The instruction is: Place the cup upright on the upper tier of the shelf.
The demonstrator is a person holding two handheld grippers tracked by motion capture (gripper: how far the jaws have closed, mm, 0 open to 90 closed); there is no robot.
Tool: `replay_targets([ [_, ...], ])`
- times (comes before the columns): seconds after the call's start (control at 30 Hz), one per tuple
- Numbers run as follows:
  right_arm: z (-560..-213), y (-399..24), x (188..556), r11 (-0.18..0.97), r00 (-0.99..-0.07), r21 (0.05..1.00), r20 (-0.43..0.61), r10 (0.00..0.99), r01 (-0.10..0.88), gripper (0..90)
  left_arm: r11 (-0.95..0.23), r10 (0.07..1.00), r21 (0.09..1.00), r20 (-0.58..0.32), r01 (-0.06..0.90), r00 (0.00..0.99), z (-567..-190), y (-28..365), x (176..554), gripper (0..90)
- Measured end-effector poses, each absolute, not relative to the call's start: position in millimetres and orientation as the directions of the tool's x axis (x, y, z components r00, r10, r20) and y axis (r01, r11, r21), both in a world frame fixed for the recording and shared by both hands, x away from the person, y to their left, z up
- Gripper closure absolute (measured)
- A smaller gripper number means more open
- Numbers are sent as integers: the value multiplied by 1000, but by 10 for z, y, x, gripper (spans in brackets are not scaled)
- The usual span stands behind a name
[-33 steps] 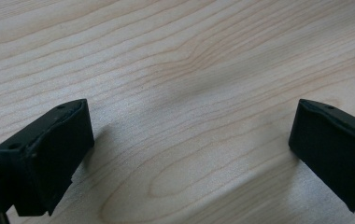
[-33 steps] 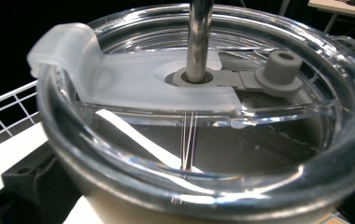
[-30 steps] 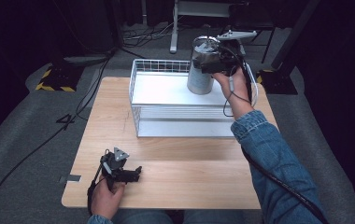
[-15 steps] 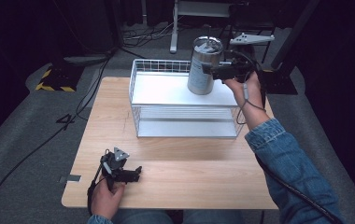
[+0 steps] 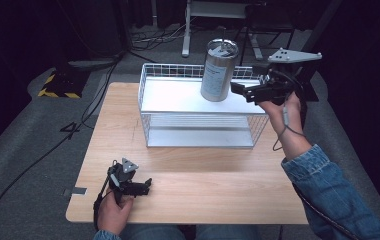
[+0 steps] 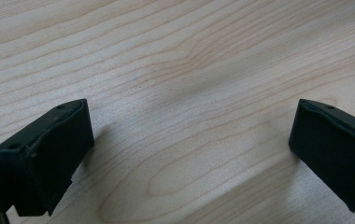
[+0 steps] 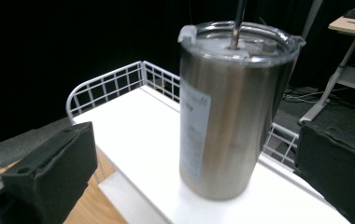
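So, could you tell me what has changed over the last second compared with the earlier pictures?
The right gripper has let go of the steel tumbler and drawn back to the right; its jaws now stand open, clear of it. The tumbler, tilted in its grip before, now stands upright on the white board in the wire basket. The left gripper stayed open, low over the wooden table.
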State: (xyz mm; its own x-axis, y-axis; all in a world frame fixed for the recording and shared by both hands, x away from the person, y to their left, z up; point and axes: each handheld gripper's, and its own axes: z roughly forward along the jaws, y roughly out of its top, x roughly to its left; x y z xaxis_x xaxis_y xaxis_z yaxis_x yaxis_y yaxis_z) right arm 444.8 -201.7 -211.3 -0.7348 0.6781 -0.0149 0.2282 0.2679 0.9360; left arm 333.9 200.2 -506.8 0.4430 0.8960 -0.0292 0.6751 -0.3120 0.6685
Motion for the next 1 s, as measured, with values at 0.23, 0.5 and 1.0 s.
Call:
replay_targets([
  [0.23, -2197, -2185, 4211, 296, -741, 930, -39, 671, 220, 0, -315, 894, 667, -29, 675, 446, -5067, 2001, 3345, 4],
  [0.5, -2319, -2420, 3964, 331, -745, 917, -58, 665, 225, 0, -313, 895, 667, -31, 676, 445, -5067, 1998, 3346, 4],
  [1.0, -2711, -2676, 3727, 361, -737, 890, -44, 675, 278, 0, -316, 893, 667, -31, 674, 449, -5067, 1996, 3354, 4],
])
